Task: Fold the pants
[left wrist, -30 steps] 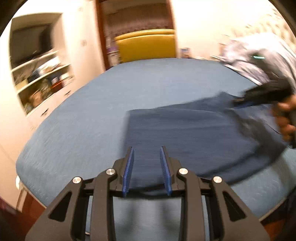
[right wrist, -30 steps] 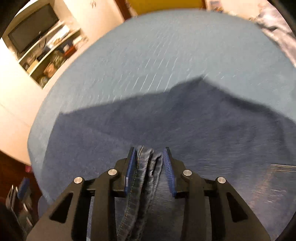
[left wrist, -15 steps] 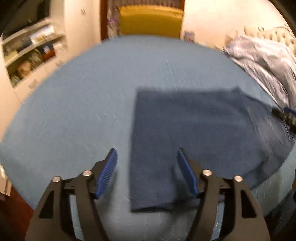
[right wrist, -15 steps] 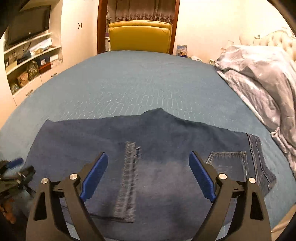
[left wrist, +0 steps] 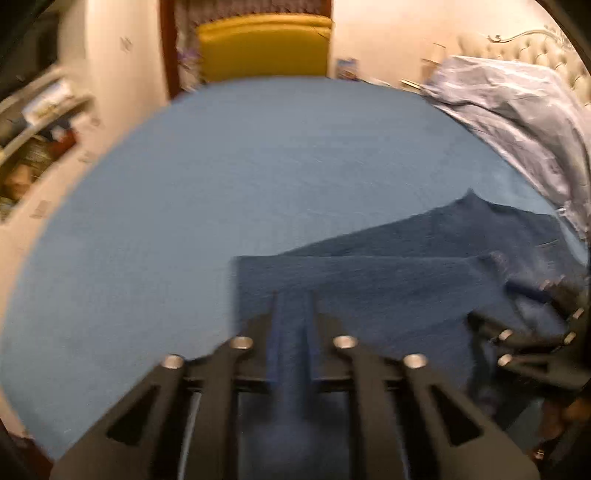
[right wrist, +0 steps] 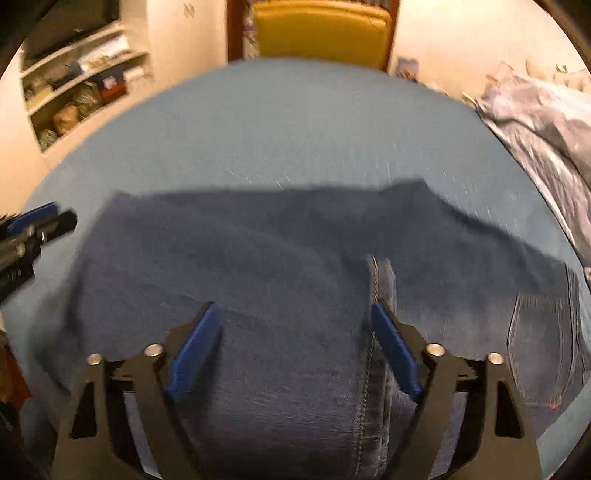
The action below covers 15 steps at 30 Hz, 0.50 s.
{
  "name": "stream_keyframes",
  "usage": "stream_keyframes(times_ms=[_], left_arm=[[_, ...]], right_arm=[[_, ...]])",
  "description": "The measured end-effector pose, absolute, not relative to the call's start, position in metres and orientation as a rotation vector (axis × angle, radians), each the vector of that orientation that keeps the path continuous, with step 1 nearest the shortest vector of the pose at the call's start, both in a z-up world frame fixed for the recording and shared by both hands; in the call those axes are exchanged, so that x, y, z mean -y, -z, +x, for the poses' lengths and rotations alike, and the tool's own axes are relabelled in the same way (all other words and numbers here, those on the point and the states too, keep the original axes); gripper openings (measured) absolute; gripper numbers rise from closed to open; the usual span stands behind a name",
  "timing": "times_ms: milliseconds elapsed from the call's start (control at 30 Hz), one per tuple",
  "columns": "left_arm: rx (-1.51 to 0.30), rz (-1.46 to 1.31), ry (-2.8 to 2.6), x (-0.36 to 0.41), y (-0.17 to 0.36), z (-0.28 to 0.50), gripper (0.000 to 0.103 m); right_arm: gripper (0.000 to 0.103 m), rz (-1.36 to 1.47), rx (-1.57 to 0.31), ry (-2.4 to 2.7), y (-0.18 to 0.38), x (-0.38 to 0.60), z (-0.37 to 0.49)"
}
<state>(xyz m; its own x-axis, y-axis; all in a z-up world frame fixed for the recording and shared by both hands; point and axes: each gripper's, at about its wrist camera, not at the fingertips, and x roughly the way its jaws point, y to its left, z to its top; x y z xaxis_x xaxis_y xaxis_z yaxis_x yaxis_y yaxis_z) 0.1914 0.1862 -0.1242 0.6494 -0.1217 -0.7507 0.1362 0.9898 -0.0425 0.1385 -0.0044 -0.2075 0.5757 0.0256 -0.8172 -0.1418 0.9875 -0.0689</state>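
Note:
Dark blue jeans (left wrist: pixel 388 280) lie folded on the blue bed cover (left wrist: pixel 221 177). My left gripper (left wrist: pixel 294 306) has its blue pads close together on a fold of the jeans at their near left edge. My right gripper (right wrist: pixel 295 321) is open wide, just above the jeans (right wrist: pixel 258 251), with a stitched hem (right wrist: pixel 376 280) by its right pad. The right gripper also shows at the right edge of the left wrist view (left wrist: pixel 532 332), and the left gripper shows at the left edge of the right wrist view (right wrist: pixel 33 225).
A rumpled light blue duvet (left wrist: pixel 517 122) lies at the right of the bed. A yellow chair (right wrist: pixel 321 29) stands beyond the far edge. Shelves with clutter (right wrist: pixel 81 85) are on the left wall.
My left gripper went from open above the jeans to shut on their near edge. My right gripper stayed open and dropped closer to the jeans.

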Motion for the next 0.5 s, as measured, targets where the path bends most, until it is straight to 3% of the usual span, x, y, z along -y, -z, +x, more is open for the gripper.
stream_keyframes(times_ms=[100, 167, 433, 467, 500], left_arm=[[-0.909, 0.061, 0.132, -0.188, 0.148, 0.223, 0.008], [-0.937, -0.006, 0.145, -0.206, 0.159, 0.237, 0.002], [-0.913, 0.051, 0.152, -0.197, 0.161, 0.239, 0.002], [-0.908, 0.042, 0.159, -0.198, 0.161, 0.235, 0.007], [-0.903, 0.033, 0.174, -0.199, 0.155, 0.233, 0.024]], right_arm=[[0.070, -0.124, -0.952, -0.099, 0.214, 0.006, 0.141], [0.070, -0.161, -0.952, -0.088, 0.216, 0.002, 0.142], [0.071, -0.146, -0.952, -0.086, 0.219, 0.006, 0.141], [0.071, -0.145, -0.953, -0.089, 0.219, 0.006, 0.140], [0.071, -0.144, -0.954, -0.091, 0.219, 0.007, 0.140]])
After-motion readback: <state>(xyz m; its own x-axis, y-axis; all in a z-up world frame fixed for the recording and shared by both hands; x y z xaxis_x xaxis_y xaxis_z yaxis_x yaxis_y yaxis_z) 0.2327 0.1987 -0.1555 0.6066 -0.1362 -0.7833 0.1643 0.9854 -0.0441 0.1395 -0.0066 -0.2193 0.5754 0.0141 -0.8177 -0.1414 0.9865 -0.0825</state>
